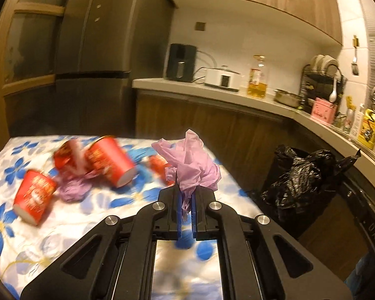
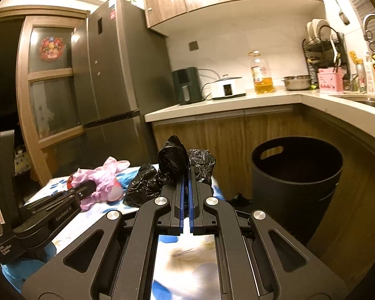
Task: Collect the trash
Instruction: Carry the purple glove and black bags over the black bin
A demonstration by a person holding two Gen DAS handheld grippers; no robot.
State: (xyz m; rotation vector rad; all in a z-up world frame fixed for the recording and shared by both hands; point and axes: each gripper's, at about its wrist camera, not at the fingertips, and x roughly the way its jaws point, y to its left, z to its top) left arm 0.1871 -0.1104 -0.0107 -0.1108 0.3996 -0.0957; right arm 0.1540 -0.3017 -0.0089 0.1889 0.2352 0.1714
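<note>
My left gripper (image 1: 186, 192) is shut on a crumpled pink plastic bag (image 1: 192, 160), held up over the floral-cloth table (image 1: 20, 247). Several red paper cups (image 1: 35, 195) lie tipped on the cloth to its left, blurred, around a second purple bag (image 1: 72, 187). My right gripper (image 2: 186, 175) is shut on a black trash bag (image 2: 173, 160) that bunches out on both sides of the fingers. An unlined black bin (image 2: 297, 175) stands on the floor to the right. In the right wrist view the left gripper (image 2: 87, 187) shows at the left with the pink bag (image 2: 105, 175).
A grey fridge (image 2: 117, 75) stands behind the table. The L-shaped counter (image 2: 237, 102) carries an air fryer, a white cooker, an oil bottle (image 2: 261, 75), a steel pot, a dish rack and a sink. The black bag (image 1: 300, 175) hangs off the table's right edge.
</note>
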